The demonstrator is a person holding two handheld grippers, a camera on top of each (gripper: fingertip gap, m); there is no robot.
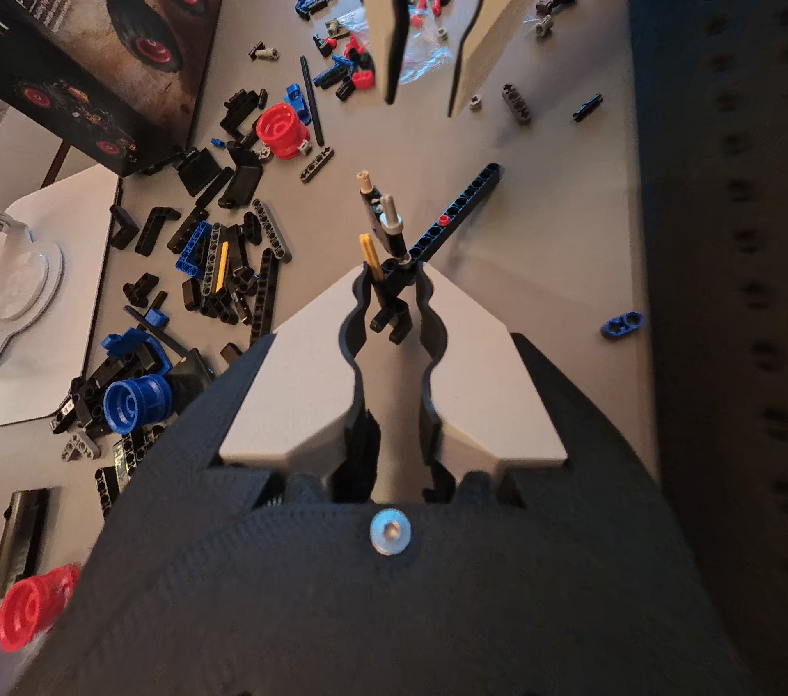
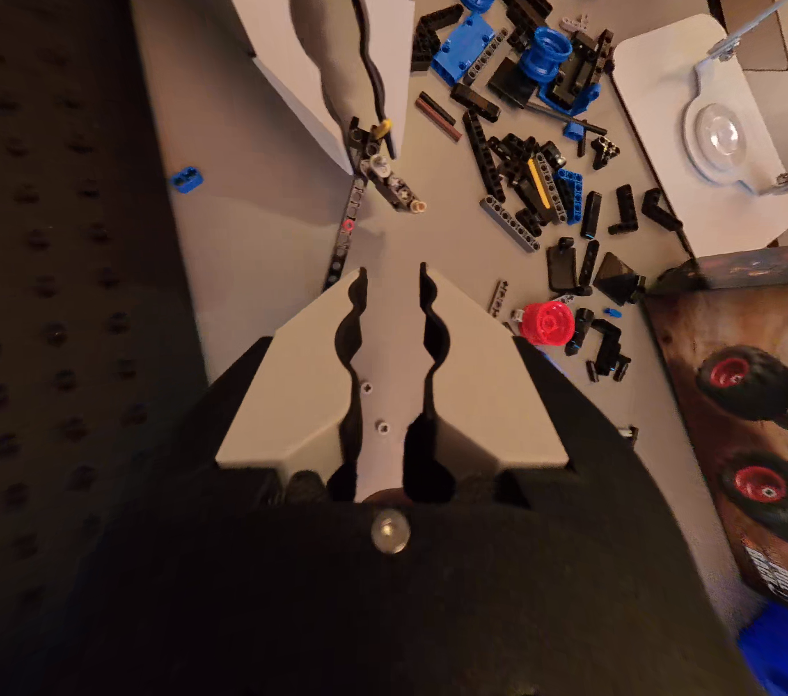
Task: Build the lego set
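My left gripper [image 1: 392,268] is shut on a small black lego assembly [image 1: 390,304]. A yellow axle [image 1: 370,260], a grey pin [image 1: 390,217] and a tan-tipped pin [image 1: 365,181] stick out of it. A long black beam [image 1: 460,206] with a red pin is attached and points away to the right. My right gripper [image 2: 392,270] is open and empty, just short of the beam's far end [image 2: 339,257]. It also shows in the left wrist view [image 1: 420,106], and the left gripper [image 2: 373,159] with the assembly [image 2: 383,181] shows in the right wrist view.
A lego box [image 1: 106,36] stands at the left. Loose black, blue and grey pieces [image 1: 230,270], a red hub [image 1: 281,129] and a blue hub [image 1: 136,402] lie near it. Small pins and a plastic bag [image 1: 341,36] lie farther off. A white stand base [image 2: 682,100] and a dark perforated panel [image 1: 703,249] flank the table. The tips of one gripper are about 7 centimetres away from the tips of the other.
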